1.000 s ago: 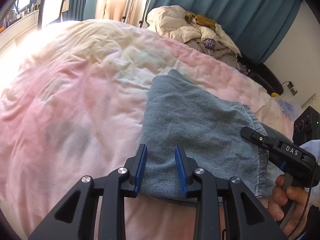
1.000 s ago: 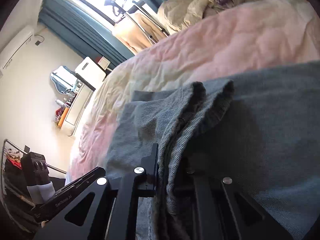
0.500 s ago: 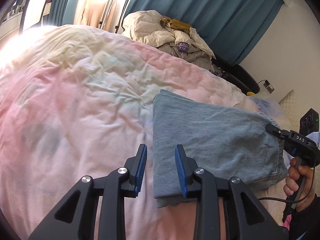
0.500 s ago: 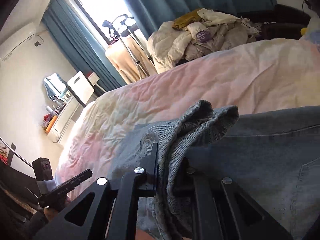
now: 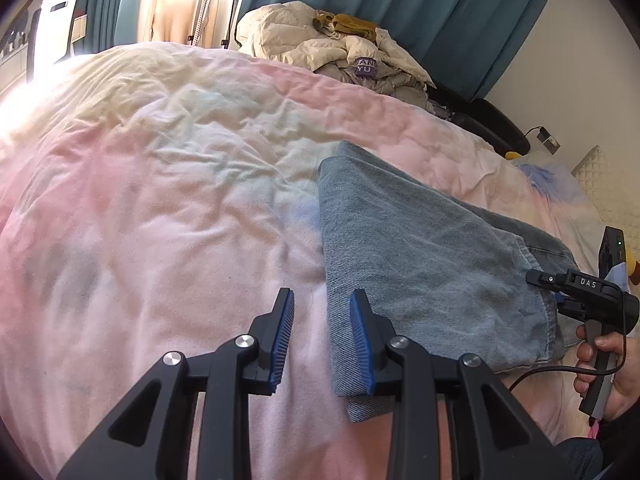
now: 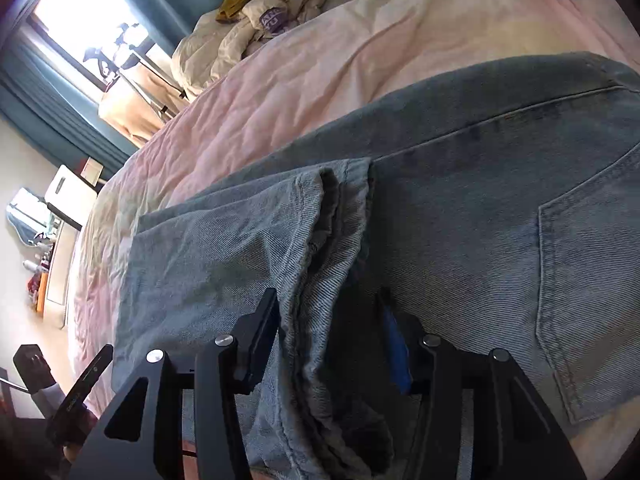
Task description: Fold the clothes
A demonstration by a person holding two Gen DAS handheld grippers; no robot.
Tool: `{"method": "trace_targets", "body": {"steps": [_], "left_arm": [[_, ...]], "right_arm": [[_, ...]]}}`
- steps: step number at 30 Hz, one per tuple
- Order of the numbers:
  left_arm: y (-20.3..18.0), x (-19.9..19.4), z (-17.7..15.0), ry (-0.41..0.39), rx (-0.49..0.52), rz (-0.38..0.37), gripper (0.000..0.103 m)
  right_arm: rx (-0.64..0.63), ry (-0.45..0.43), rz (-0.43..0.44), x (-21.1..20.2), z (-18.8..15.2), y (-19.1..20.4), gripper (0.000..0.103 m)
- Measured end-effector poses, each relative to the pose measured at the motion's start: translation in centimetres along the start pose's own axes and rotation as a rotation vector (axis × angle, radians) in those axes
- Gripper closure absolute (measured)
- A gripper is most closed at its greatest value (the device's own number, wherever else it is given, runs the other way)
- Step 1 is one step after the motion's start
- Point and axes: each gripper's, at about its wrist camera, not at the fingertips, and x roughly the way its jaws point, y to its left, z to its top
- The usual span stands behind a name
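Jeans [image 5: 432, 264] of pale blue denim lie folded on the pink and cream bedspread [image 5: 168, 184], toward its right side in the left wrist view, with one folded edge running from the far corner down to the near edge of the bed. The left gripper [image 5: 322, 336] hovers over the near left edge of the denim; its blue-padded fingers stand apart with nothing between them, the right pad just above the fabric's edge and the left pad over bare bedspread. The right gripper [image 6: 328, 332] sits at the other end, its jaws spread wide; a bunched hem of the jeans [image 6: 320, 264] lies loose in the gap between them, and neither finger presses on it. A back pocket [image 6: 592, 300] shows on the layer beneath, to the right of the hem. In the left wrist view a hand [image 5: 604, 368] grips the handle of the right tool, which bears the letters DAS, with a black cable trailing from it. A heap of cream clothing [image 5: 340, 52] lies past the far side of the bed, in front of teal curtains [image 5: 460, 20]
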Motion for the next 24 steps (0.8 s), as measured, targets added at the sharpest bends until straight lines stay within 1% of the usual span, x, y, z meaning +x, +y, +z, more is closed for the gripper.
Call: {"method": "trace_targets", "body": {"steps": [3,5,7,8,9,11,13,15,16,19,20,23,24], "left_arm": [[-0.6,-0.2,-0.2,0.000,0.025,-0.002,0.073],[-1.0,-0.1,-0.4,0.007,0.044,0.002,0.073],[-1.4,0.1,-0.6,0.015,0.063,0.009,0.073],[-1.6,0.2,-0.7,0.016,0.074,0.014,0.073],[-1.8,0.2,-0.8,0.016,0.085,0.021,0.073],[-2.0,0.4,-0.9,0.020,0.101,0.032,0.073],[-2.1,0.6,-1.1,0.028,0.109,0.036,0.073],[-2.2,1.0,-1.2,0.042,0.119,0.042,0.073],[-2.3,1.2,-1.2,0.048,0.124,0.044,0.073],[-2.5,1.6,-1.2,0.055,0.129,0.037,0.073],[-2.5,1.6,-1.2,0.054,0.132,0.038,0.073],[-2.6,1.5,-1.3,0.050,0.135,0.042,0.073],[-2.6,1.5,-1.2,0.050,0.133,0.043,0.073]], "right_arm": [[-0.056,-0.117,-0.065,-2.5,0.4,2.0,0.054],[-0.081,-0.180,-0.054,-3.7,0.4,3.4,0.054],[-0.118,-0.187,-0.016,-3.6,0.3,5.1,0.054],[-0.132,-0.173,-0.004,-3.1,0.3,5.9,0.055],[-0.144,-0.158,0.007,-2.6,0.3,6.7,0.057],[-0.170,-0.120,0.000,-0.7,0.0,7.0,0.060],[-0.197,-0.081,-0.009,1.2,-0.2,7.2,0.066],[-0.223,-0.042,-0.018,3.1,-0.5,7.4,0.067],[-0.237,-0.023,-0.023,4.0,-0.6,7.6,0.070],[-0.276,0.035,-0.036,6.9,-1.0,7.9,0.072],[-0.289,0.037,-0.035,7.0,-1.0,7.9,0.072],[-0.256,0.026,-0.010,6.4,-0.9,7.6,0.072],[-0.244,0.008,-0.011,5.7,-0.9,7.5,0.072]]}}
